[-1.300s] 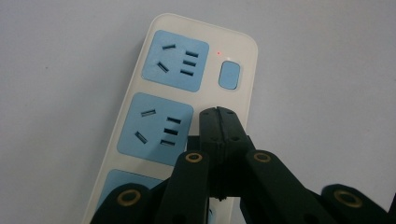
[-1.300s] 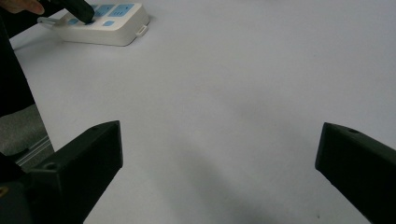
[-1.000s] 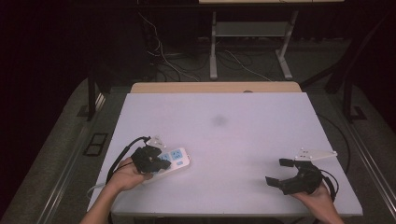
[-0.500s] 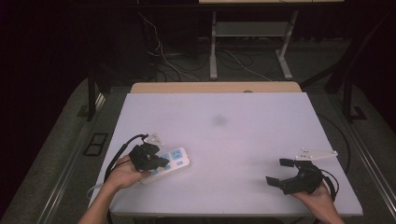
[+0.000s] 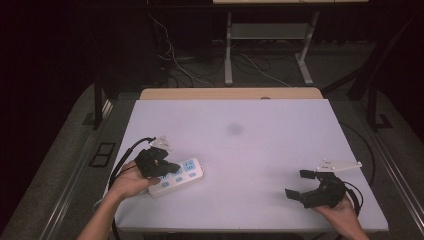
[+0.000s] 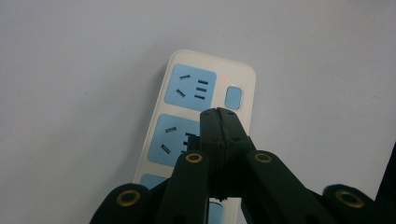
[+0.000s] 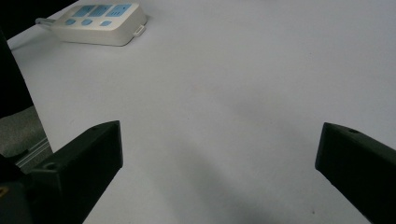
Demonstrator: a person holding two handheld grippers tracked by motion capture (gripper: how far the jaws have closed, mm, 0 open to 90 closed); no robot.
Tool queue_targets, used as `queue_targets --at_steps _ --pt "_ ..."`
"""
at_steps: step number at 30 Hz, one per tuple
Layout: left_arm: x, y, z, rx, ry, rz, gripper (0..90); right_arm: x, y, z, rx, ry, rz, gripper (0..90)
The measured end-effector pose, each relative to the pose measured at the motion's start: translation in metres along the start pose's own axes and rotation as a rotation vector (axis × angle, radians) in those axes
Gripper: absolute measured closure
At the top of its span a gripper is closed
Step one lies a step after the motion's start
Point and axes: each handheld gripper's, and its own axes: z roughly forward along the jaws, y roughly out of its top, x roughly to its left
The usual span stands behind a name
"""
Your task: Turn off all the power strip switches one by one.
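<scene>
**Closed jaws hovering at the strip's switches**

The left gripper is working with its jaws clenched together, empty, tips over the strip by a blue switch. Pressing off-centre could be skidding the light strip. It is lying near-left on the table: cream, blue sockets, tiny red light. The right gripper is waiting spread wide, near-right.
</scene>
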Motion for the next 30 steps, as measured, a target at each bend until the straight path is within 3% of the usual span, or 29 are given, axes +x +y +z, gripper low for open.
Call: queue_targets --at_steps 20,30 --pt "-0.006 0.027 0.006 -0.003 -0.008 0.054 89.2 0.000 0.000 0.000 -0.001 0.001 0.002 0.6" --pt "-0.013 0.036 0.022 0.026 -0.029 0.075 89.2 0.000 0.000 0.000 0.000 0.000 0.002 0.6"
